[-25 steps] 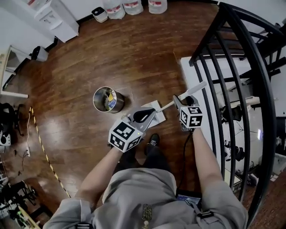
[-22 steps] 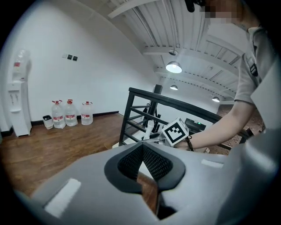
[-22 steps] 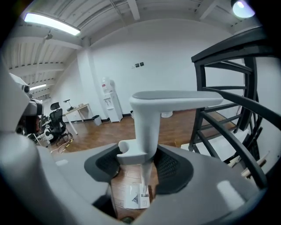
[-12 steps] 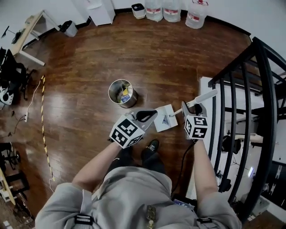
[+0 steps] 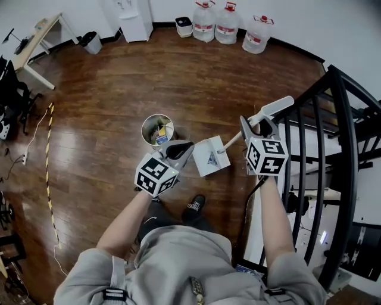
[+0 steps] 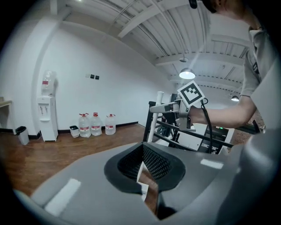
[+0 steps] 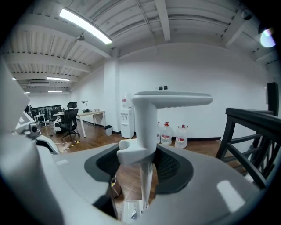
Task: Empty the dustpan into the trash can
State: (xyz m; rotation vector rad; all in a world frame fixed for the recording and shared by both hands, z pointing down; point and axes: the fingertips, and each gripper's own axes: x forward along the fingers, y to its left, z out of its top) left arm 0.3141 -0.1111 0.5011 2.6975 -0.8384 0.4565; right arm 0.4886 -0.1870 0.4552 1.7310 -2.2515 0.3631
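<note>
Floor [image 5: 119,89] of dark wood planks fills the head view; black railing [image 5: 345,137] curves down the right side, its lower end cut off by the frame edge.

Containers along the far wall: water dispenser [image 5: 132,15], top cut off; three large water bottles [image 5: 227,25] with red caps, standing in a row just beside each other, clear walls, fill level not readable; small white-lidded bin [image 5: 183,25] left of them, lid on, contents hidden; black bin [image 5: 90,41] near the desk [image 5: 36,39], inside too small to see.

Trash can [image 5: 143,132]: round, metal, open, upright on the floor in front of the person; something yellow and something blue lie inside, not identifiable.

Dustpan [image 5: 205,149]: white, lifted off the floor, just right of the trash can and not over its mouth; a small dark blue patch on the pan surface, label or debris not distinguishable; no loose dirt can be made out.

Right gripper [image 5: 253,126]: jaws clamped on the dustpan's long white handle [image 5: 271,110]; in the right gripper view the shaft runs between the pads and the grip end rises above them; the trash can shows low behind the left jaw, mostly hidden.

Left gripper [image 5: 181,149]: jaws drawn narrow at the pan's left corner; in the left gripper view a thin white edge of the dustpan sits pinched in the slit, the rest of the pan hidden by the jaws.
</note>
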